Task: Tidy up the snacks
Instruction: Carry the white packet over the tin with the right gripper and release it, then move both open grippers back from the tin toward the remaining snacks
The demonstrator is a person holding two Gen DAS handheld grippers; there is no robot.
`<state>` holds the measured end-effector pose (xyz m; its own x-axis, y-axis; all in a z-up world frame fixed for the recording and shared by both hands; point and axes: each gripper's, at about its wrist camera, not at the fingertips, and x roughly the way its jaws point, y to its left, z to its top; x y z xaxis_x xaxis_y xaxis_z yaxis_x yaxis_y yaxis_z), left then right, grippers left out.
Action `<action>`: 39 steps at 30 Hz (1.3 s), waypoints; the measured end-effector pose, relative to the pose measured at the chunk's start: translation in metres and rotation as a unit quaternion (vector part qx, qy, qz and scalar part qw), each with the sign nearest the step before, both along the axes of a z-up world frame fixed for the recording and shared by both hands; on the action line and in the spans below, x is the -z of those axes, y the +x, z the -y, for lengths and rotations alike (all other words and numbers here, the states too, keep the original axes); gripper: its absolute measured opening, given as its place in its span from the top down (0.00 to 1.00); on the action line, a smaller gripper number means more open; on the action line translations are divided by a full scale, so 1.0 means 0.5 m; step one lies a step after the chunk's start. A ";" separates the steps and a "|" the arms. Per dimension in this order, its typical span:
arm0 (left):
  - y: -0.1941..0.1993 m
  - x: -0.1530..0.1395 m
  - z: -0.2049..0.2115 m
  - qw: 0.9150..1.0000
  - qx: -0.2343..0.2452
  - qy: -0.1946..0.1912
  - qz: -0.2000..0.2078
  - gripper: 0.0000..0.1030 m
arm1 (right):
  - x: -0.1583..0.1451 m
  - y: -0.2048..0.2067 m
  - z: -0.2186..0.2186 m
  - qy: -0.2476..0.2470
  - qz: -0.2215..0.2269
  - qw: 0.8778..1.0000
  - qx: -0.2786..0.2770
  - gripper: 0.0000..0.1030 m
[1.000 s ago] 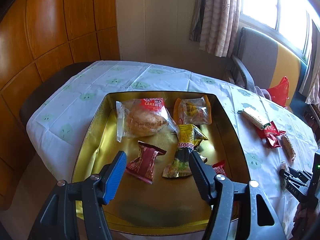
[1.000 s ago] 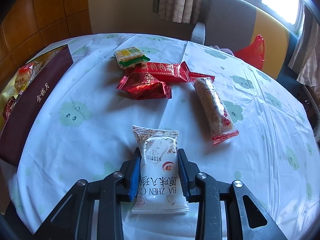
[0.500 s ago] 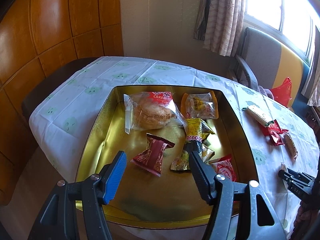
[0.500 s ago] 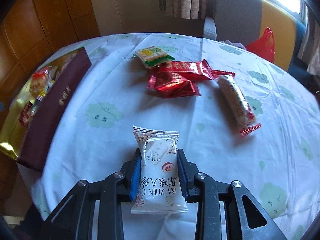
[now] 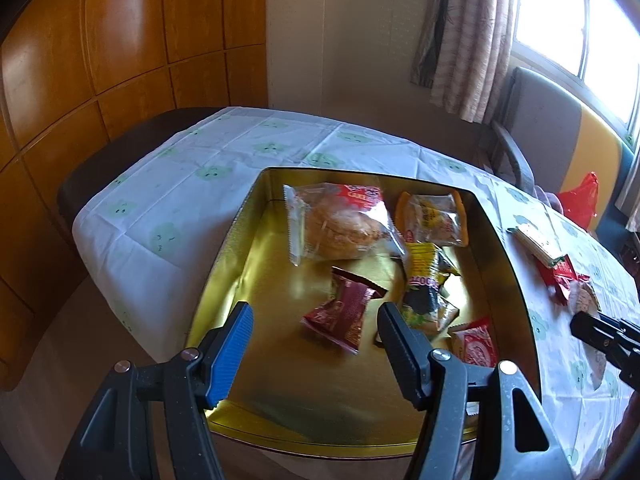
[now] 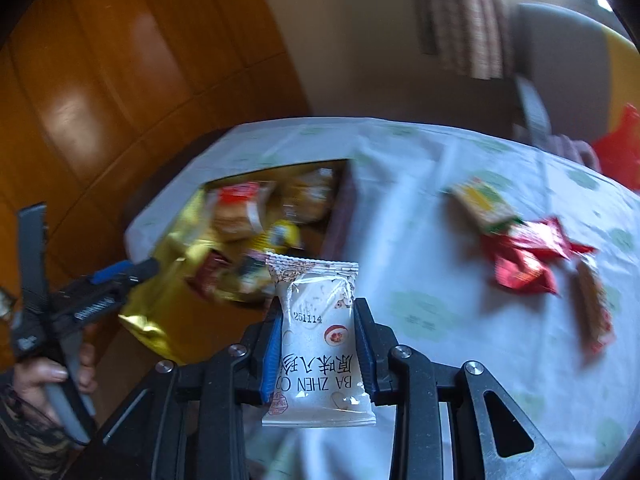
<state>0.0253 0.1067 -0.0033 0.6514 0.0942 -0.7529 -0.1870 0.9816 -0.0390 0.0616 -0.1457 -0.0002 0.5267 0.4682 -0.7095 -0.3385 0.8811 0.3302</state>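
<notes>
Above the tablecloth, your right gripper (image 6: 318,344) clamps the white snack packet (image 6: 320,340) by its sides, clear of the cloth for transfer; since a second ago it has swung toward the gold tin (image 5: 496,236). Your left gripper (image 5: 312,320) waits open-jawed over the tin.

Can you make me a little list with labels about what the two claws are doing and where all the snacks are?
Right claw: shut on a white snack packet, held up off the table
Left claw: open, holding nothing, above the gold tin
Gold tin: holds a cake in a clear bag, a dark red packet, a yellow packet and others
Tablecloth: red packets, a green and yellow packet and a long bar lie loose
Picture: right view is blurry
</notes>
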 end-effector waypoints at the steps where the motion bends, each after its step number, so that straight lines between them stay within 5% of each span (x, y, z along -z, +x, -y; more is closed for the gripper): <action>1: 0.001 0.001 -0.003 1.000 -0.001 0.000 0.000 0.36 | -0.004 0.006 -0.026 0.005 -0.001 1.000 -0.014 0.68; 5: 0.000 0.005 -0.011 1.000 -0.005 -0.002 -0.002 0.36 | 0.003 0.022 -0.107 0.023 -0.018 0.998 -0.056 0.66; 13: 0.001 0.022 -0.014 1.000 -0.003 -0.005 -0.011 0.36 | 0.079 0.025 -0.189 -0.032 -0.049 0.995 -0.083 0.64; 20: -0.003 0.020 0.000 1.000 0.004 0.003 -0.008 0.36 | 0.077 -0.001 -0.183 -0.051 -0.023 0.996 -0.077 0.64; 39: -0.018 0.003 0.050 0.999 0.036 0.025 0.000 0.36 | 0.011 -0.054 -0.124 -0.061 0.050 0.997 -0.019 0.43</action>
<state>0.0161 0.0818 -0.0048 0.6581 0.0841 -0.7482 -0.1159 0.9932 0.0097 0.0346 -0.0838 -0.0058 0.5812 0.4033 -0.7068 -0.3985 0.8984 0.1849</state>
